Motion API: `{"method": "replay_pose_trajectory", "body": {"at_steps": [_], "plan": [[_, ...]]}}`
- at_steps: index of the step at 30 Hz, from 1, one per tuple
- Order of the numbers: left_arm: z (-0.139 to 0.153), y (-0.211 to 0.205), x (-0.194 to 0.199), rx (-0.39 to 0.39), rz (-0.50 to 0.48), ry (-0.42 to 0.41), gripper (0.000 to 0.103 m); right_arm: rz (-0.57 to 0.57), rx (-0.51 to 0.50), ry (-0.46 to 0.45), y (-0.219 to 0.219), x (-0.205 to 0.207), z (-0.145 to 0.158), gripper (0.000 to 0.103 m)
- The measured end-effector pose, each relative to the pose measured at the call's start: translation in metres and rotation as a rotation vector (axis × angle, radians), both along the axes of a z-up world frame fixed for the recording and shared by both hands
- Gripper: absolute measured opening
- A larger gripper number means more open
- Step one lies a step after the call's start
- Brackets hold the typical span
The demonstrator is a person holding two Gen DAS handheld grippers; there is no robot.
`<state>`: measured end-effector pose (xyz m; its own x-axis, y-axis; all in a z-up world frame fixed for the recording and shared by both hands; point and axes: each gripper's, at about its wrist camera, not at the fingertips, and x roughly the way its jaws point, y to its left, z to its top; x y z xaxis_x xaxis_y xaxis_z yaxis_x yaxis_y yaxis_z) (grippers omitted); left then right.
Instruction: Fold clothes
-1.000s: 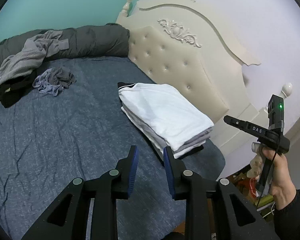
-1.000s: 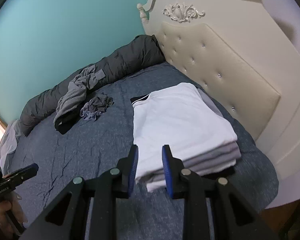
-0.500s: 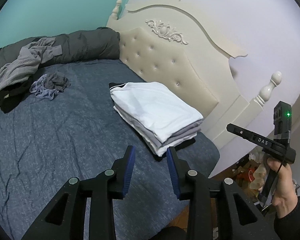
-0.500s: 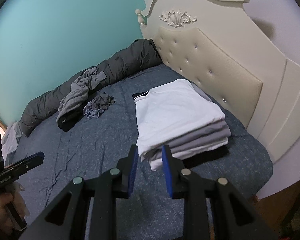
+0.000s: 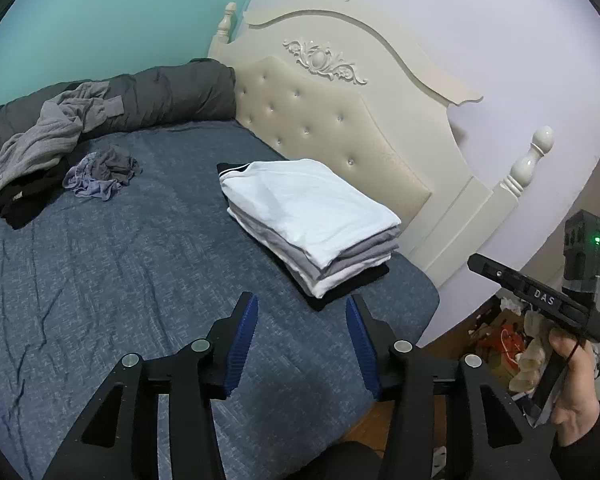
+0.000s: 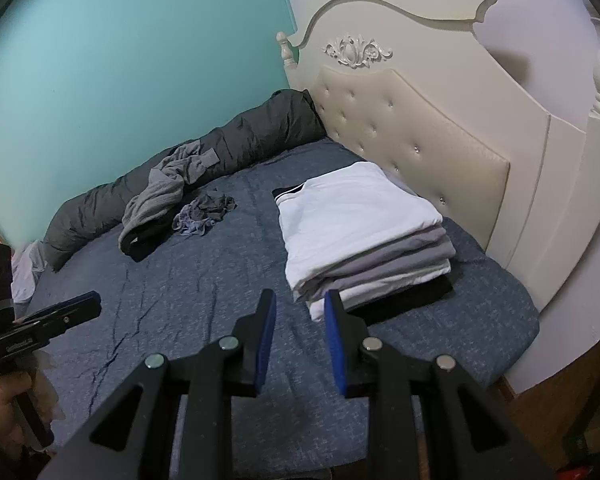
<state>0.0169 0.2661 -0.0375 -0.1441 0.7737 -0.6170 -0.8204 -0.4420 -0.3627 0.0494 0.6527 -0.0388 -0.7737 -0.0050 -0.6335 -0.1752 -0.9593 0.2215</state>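
- Left tool [image 5: 302, 310]: blue-padded fingers spread well apart, holding nothing, raised above the near edge of the bed [image 5: 120, 280].
- Right tool [image 6: 300, 306]: fingers parted by a narrower gap, empty, its tips pointing toward the near corner of the folded stack; contact with the cloth cannot be told.
- Folded stack [image 6: 360, 232]: white garment on top, grey and white layers beneath, a black piece at the bottom; it lies flat on the blue bedspread just beside the cream tufted headboard [image 6: 416, 140].
- Grey sweater [image 5: 44, 140]: unfolded, heaped across the dark rolled duvet [image 5: 172, 92] at the far side of the bed, partly over a black garment [image 5: 24, 200].
- Small crumpled cloth [image 5: 100, 176]: bluish-grey, loose on the bedspread just beside the grey sweater, well apart from the folded stack.
- Person's hand [image 5: 572, 380]: grips the handle of the right tool, seen at the right margin of the left wrist view, off the bed's edge, dark sleeve at the wrist.
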Motion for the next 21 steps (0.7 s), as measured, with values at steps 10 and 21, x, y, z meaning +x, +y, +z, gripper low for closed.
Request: {"method": "replay_pose_trajectory", "body": {"at_steps": [10, 21], "plan": [[0.002, -0.005, 0.018, -0.008, -0.025, 0.037, 0.065, -0.036, 0.015, 0.015, -0.013, 0.031, -0.007, 0.042], [-0.001, -0.010, 0.035, -0.026, -0.031, 0.080, 0.084, -0.111, 0.017, 0.011, -0.026, 0.061, -0.021, 0.063]]}}
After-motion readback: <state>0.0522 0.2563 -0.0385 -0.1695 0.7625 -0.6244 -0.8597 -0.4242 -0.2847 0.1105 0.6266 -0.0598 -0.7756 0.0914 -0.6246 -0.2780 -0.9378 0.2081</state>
